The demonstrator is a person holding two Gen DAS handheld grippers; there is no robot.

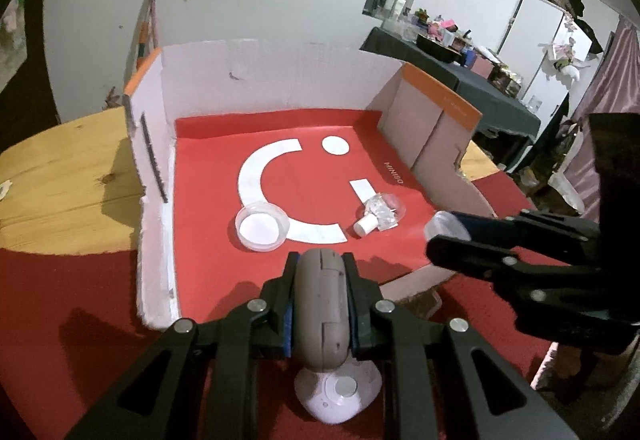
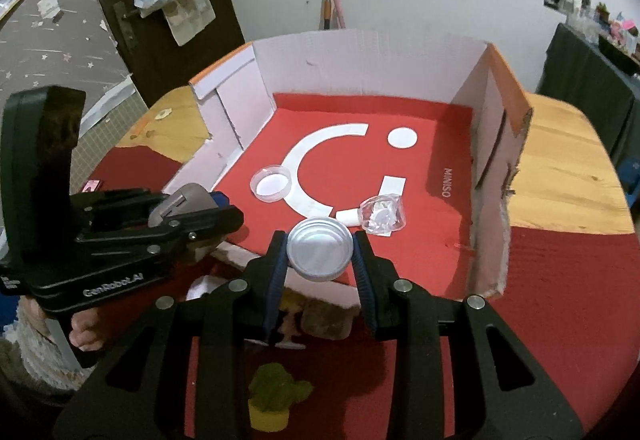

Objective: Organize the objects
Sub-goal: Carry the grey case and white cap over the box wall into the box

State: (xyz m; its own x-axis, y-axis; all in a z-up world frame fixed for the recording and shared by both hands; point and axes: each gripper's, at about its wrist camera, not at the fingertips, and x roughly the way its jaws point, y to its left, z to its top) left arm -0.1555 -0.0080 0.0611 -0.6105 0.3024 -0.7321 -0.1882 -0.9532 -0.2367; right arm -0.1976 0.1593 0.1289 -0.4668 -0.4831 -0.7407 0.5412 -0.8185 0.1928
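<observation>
My left gripper (image 1: pixel 320 272) is shut on a grey oval case (image 1: pixel 320 304), held just in front of the open cardboard box (image 1: pixel 260 76); it also shows in the right wrist view (image 2: pixel 224 206). My right gripper (image 2: pixel 320 246) is shut on a clear round lid (image 2: pixel 320 248) above the box's front edge; it also shows in the left wrist view (image 1: pixel 436 230). On the box's red floor lie a clear round dish (image 1: pixel 262 226) and a crumpled clear wrapper with a small white cup (image 1: pixel 378 216).
A white rounded object (image 1: pixel 338 394) lies on the red cloth under my left gripper. A green cactus figure in a yellow pot (image 2: pixel 274 400) stands below my right gripper. The box stands on a wooden table (image 2: pixel 568 168). A wall is behind it.
</observation>
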